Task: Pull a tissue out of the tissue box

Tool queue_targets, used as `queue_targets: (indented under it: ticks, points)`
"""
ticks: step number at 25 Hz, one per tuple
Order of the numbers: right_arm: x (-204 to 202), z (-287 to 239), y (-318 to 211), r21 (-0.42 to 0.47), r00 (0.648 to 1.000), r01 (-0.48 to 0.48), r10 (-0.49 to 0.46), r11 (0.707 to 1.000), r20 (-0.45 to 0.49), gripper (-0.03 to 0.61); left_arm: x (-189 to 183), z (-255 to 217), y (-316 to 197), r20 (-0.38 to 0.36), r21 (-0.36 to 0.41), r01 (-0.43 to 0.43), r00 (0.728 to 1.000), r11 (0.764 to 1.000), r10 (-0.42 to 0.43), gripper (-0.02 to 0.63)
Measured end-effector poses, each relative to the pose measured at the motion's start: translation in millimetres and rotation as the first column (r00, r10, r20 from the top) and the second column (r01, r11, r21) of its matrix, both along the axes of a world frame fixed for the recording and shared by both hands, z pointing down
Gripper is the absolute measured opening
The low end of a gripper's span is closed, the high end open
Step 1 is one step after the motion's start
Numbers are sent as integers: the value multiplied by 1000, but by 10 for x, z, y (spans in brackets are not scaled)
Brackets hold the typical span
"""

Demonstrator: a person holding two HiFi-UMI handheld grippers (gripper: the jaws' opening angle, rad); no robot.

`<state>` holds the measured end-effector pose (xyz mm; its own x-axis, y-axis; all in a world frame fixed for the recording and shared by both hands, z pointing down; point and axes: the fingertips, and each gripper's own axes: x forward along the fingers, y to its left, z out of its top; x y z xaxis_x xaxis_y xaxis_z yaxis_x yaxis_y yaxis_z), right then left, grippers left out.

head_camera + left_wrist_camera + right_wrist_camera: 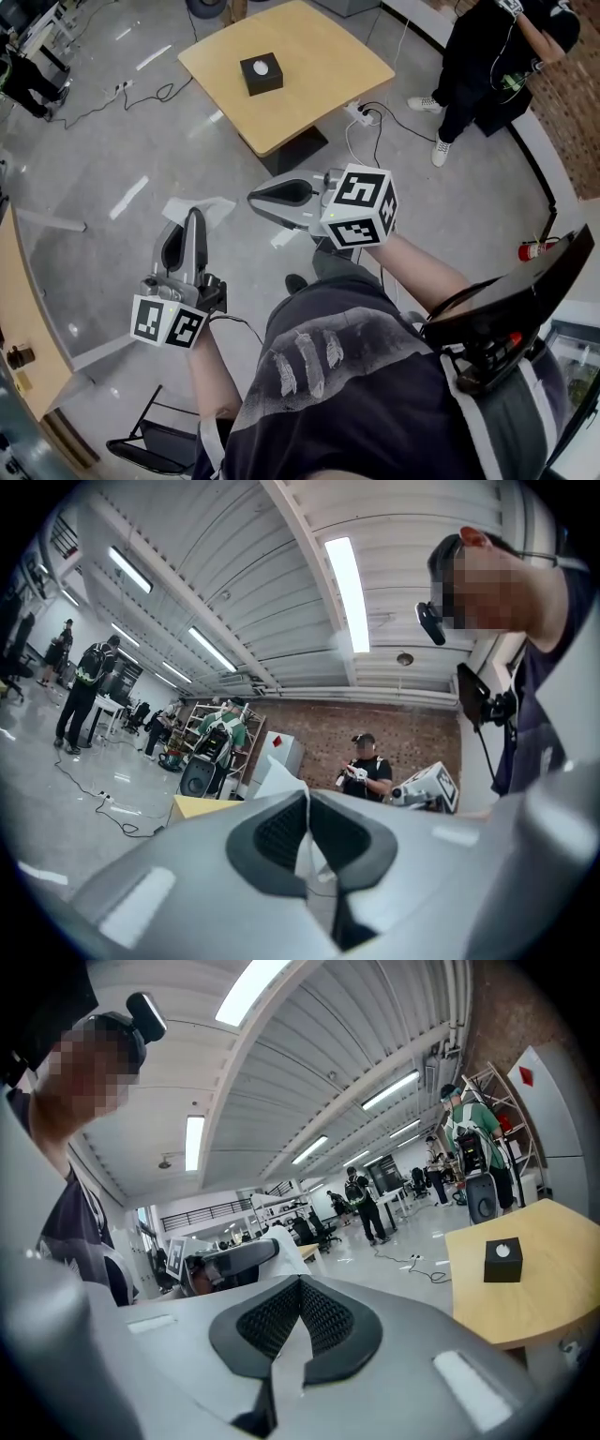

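Note:
A black tissue box (262,73) with a white tuft on top stands on the tan table (319,56) ahead; the right gripper view shows the box (503,1260) far off to the right. My left gripper (194,214) is shut on a white tissue (214,205) over the floor. The left gripper view shows the tissue (277,772) standing up from the shut pads of the left gripper (307,794). My right gripper (253,197) hangs beside it, well short of the table, and in its own view the right gripper (300,1283) has its pads together, with nothing clearly held.
A person (497,56) in dark clothes stands to the table's right. A power strip and cables (361,112) lie on the floor by the table base. There is a red fire extinguisher (534,248) at the right and a black chair (155,441) at the lower left.

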<state>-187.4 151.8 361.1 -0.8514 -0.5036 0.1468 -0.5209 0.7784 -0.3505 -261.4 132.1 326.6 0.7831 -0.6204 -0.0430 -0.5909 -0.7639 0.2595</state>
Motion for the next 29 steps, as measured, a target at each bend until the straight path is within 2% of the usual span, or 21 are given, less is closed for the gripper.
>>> queue_targets:
  ticks: [8, 15, 20, 29]
  points:
    - [2, -32, 184, 31, 999, -28, 29, 999, -32, -2, 55, -34, 191, 8, 14, -38, 999, 999, 38, 2]
    - [100, -19, 217, 43, 999, -35, 36, 998, -18, -2, 190, -27, 228, 28, 17, -56, 998, 998, 55, 2]
    - [253, 20, 274, 30, 998, -55, 55, 998, -16, -2, 360, -17, 242, 27, 14, -81, 996, 997, 81, 2]
    - [414, -49, 316, 22, 993, -116, 116, 993, -22, -2, 452, -85, 217, 20, -4, -124, 992, 992, 124, 2]
